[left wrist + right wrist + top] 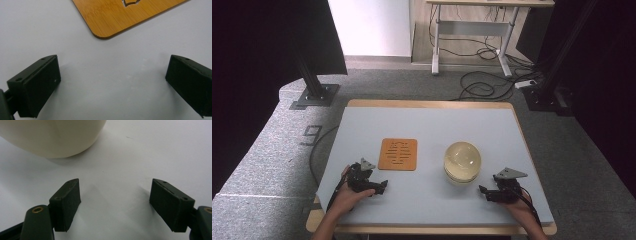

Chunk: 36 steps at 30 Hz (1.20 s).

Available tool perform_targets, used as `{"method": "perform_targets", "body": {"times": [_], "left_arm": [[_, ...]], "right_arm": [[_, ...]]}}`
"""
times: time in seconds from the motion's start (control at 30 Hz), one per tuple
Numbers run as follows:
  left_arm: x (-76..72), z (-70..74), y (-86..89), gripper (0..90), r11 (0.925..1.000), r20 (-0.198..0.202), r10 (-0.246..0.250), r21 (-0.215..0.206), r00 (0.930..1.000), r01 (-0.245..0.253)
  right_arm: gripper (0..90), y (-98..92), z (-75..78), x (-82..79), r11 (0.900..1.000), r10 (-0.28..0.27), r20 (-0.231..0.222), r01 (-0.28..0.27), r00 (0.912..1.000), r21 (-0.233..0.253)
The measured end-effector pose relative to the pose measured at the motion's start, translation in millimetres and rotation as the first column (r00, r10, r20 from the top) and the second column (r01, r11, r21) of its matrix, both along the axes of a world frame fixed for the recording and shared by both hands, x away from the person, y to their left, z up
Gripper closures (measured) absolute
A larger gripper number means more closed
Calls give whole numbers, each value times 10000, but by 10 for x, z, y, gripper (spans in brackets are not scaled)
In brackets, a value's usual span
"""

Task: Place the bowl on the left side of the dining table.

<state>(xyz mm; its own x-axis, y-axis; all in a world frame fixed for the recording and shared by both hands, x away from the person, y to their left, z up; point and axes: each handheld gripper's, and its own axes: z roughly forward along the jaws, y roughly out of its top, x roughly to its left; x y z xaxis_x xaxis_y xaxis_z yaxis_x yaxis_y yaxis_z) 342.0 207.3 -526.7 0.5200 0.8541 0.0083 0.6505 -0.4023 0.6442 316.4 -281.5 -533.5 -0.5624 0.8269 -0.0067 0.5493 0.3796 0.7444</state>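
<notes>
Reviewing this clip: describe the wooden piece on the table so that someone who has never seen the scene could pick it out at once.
Start from the pale grey table. Left of its middle, just ahead of the left gripper, lies a flat orange-brown wooden mat, square with rounded corners and cut-out slots. Its only neighbour, a pale domed bowl to its right, is round and raised, while the mat lies flat.
</notes>
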Motion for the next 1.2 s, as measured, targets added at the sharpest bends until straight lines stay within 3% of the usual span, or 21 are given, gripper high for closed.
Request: {"method": "perform_targets", "body": {"times": [1.2], "left_arm": [[0, 0, 1, 0, 10000, 1, -1, -1, 10000, 1]], "right_arm": [[225, -3, -1, 14, 10000, 61, -16, -61, 10000, -26]]}}
